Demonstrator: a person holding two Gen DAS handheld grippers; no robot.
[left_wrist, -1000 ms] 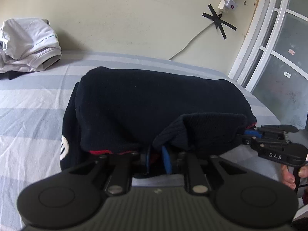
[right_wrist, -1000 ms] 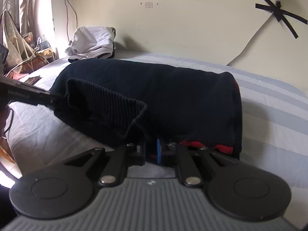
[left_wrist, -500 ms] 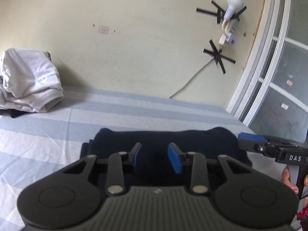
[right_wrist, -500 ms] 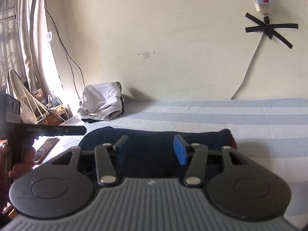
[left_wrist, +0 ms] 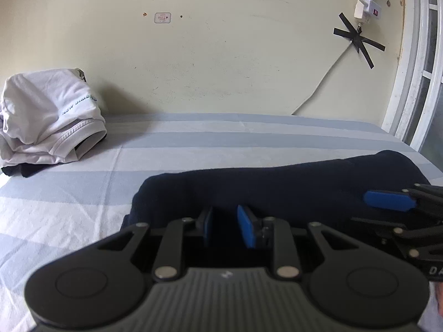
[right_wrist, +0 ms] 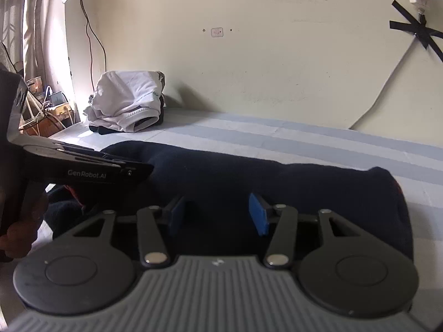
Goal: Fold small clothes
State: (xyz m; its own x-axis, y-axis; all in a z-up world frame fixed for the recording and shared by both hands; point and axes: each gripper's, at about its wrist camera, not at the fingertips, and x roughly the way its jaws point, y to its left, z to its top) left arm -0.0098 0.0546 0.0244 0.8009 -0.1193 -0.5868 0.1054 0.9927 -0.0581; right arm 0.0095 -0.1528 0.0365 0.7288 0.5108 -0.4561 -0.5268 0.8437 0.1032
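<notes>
A dark navy garment (left_wrist: 277, 185) lies folded in a low bundle on the striped bed; it also shows in the right wrist view (right_wrist: 249, 177), with a bit of red trim at its right end. My left gripper (left_wrist: 227, 228) is open and empty, its blue pads just over the garment's near edge. My right gripper (right_wrist: 218, 214) is open wide and empty, just above the garment's near side. Each gripper shows at the edge of the other's view.
A stack of folded white clothes (left_wrist: 47, 121) sits at the back left of the bed against the wall, also in the right wrist view (right_wrist: 127, 105). A cable runs down the wall (left_wrist: 318, 88). A window frame stands at the right; clutter and cords lie beyond the bed's left edge (right_wrist: 47, 105).
Both grippers were shut on the navy garment's folded-over edge; they have let it go, opened, lifted away and come back down close over the folded bundle.
</notes>
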